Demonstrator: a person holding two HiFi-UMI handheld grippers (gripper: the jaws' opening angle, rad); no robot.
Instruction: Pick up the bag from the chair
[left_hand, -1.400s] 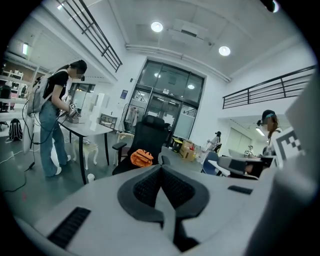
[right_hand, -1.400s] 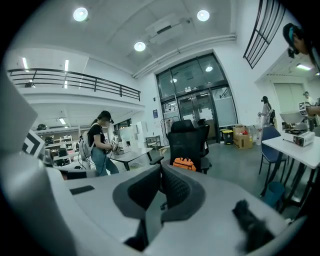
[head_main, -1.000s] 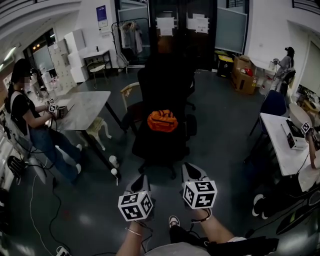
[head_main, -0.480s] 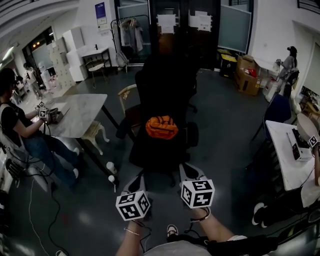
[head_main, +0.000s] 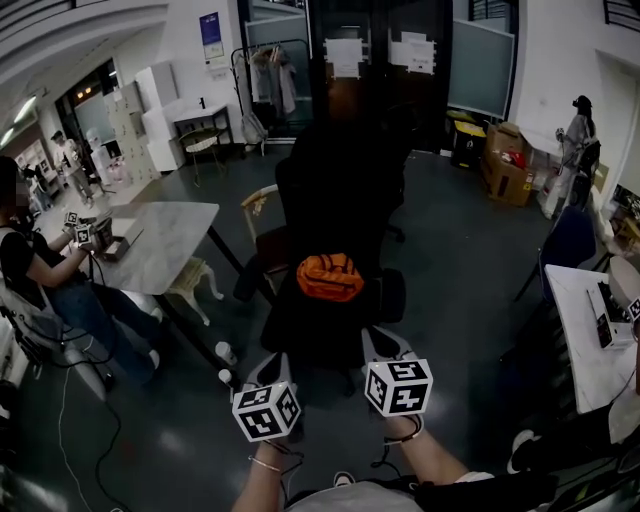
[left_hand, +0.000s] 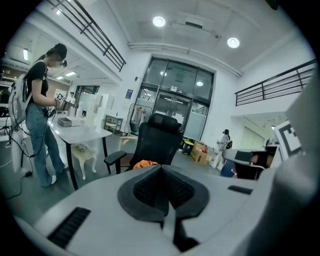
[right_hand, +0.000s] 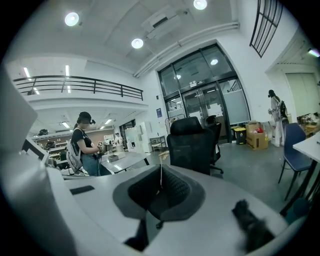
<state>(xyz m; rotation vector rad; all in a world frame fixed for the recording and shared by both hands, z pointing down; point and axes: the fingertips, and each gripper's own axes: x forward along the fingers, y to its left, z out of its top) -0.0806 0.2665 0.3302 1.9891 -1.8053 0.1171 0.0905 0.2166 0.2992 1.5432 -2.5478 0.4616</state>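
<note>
Grey plastic nearest: left gripper (head_main: 278, 365) and right gripper (head_main: 380, 342) side by side at the near edge, marker cubes up, both aimed ahead at the chair (head_main: 335, 195). Fingers clenched on each, tips pressed together with nothing between them. Kept shut, most likely, for the walk-up, with nothing in reach to grasp yet. Held level with each other, probably to arrive at the seat together.

Just beyond the fingers, black chair, seat towards the near side, tall dark back behind. Orange bag (head_main: 330, 277) on the seat, slumped against the backrest, untouched and apart from both grippers. Visible just over the fingers in the left gripper view; hidden behind the fingers in the right gripper view.

Left of the chair, pale worktop (head_main: 165, 245) with a person (head_main: 30, 275) standing at it and a white stool (head_main: 190, 280) underneath. Right, a blue chair (head_main: 568, 240). Far off, glass doors (head_main: 380, 70), clothes rack (head_main: 272, 85), cardboard box (head_main: 508, 168).

Against a second ago: chair and bag larger and lower in the head view, closer to the fingers. Both grippers carried forward together, same spacing, same clenched state. Bag itself unmoved on the seat.

Reads as an approach under way, pick-up not begun. Remaining: close the last gap, release the fingers, then take the bag near its top.
</note>
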